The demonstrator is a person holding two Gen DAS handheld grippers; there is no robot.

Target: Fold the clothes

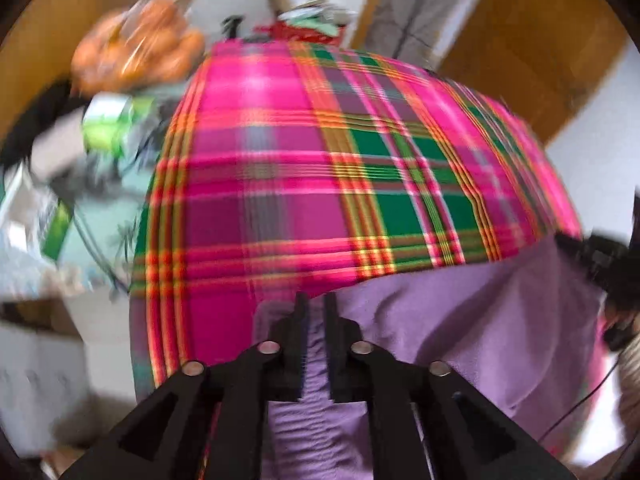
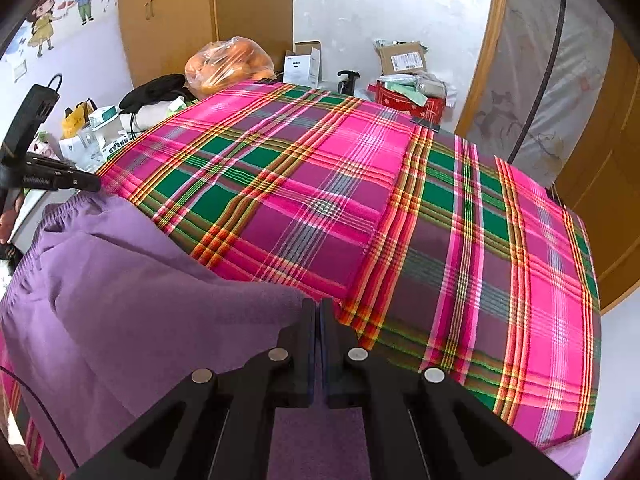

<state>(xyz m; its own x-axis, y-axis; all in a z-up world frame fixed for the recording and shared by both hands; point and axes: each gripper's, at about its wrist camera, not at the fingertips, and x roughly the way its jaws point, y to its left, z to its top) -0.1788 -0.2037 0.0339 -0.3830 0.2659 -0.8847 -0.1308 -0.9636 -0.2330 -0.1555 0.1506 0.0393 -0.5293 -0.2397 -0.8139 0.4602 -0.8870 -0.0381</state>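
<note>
Now both grippers' jaws, left [image 1: 316,304] and right [image 2: 318,308], pinched on the purple garment [image 2: 120,288].

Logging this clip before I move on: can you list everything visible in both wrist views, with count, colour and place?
purple garment: one, purple, near-left on the plaid cloth, elastic waistband at far-left.
plaid cloth: one, pink, green and purple, covers the work surface.
bag of orange items: one, clear plastic, far edge by the wardrobe.
white box: one, open, far edge.
red box: one, far right corner, packets piled on it.
cardboard parcel: one, brown, behind the red box.
wardrobe: one, wooden, back wall.
wall stickers: two cartoon figures, left wall.
left gripper: black, jaws pinching the waistband.
right gripper: black, jaws closed on a garment edge.
</note>
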